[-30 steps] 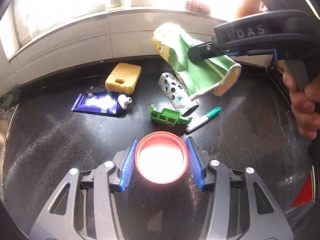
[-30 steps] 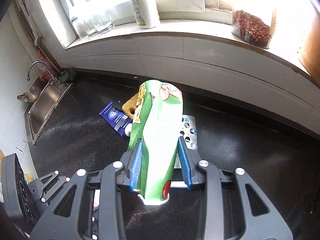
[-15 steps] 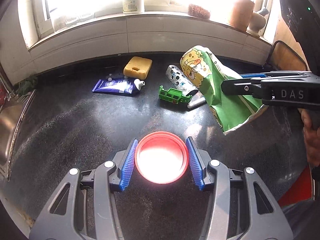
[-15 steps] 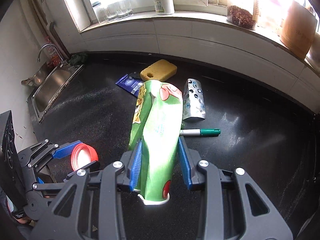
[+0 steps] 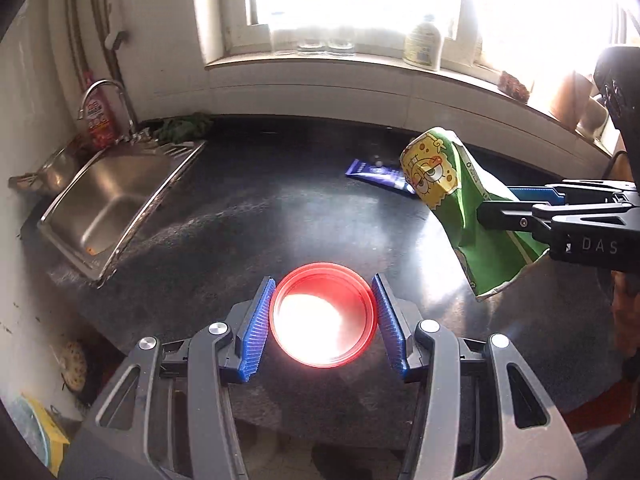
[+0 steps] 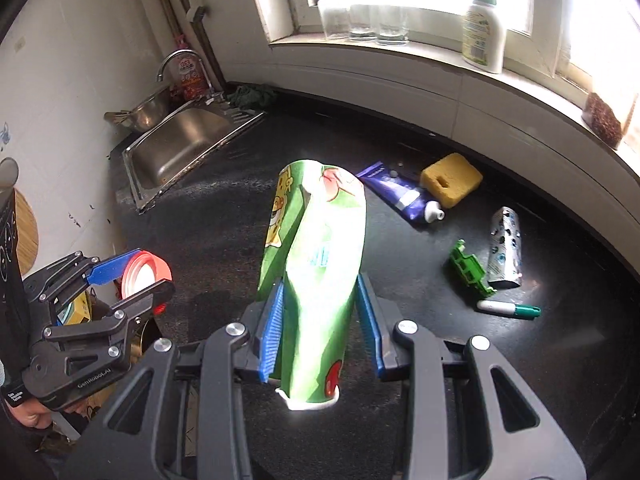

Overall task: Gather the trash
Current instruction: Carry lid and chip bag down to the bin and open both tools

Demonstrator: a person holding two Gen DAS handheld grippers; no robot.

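Left gripper [image 5: 323,318], fingers pressed against the sides of a red lid [image 5: 323,315], and right gripper [image 6: 320,322], pinching a crumpled green snack bag [image 6: 316,264] about its middle – both carried clear of the black countertop [image 5: 260,216] and swung toward its left end. A second ago the two tools hung close over the scatter of objects near the tiled back wall; the left wrist view now takes in the steel sink [image 5: 104,208] at far left and looks past the counter's near-left edge to clutter on the floor, while the sponge and the marker have dropped out of that view altogether. The bag, held just above the scatter a second ago, now hangs to the right of the lid, with only the purple tube [image 5: 378,174] showing behind it. In the right wrist view the remaining items lie well apart from both tools at right: purple tube, yellow sponge [image 6: 450,184], patterned can [image 6: 505,248], green plastic piece [image 6: 472,270] and marker [image 6: 508,309]. Reading – two pieces of trash are secured and in transit, probably toward a bin beyond the counter's left edge, though no bin can be made out; the can and perhaps other pieces remain to be sorted and collected
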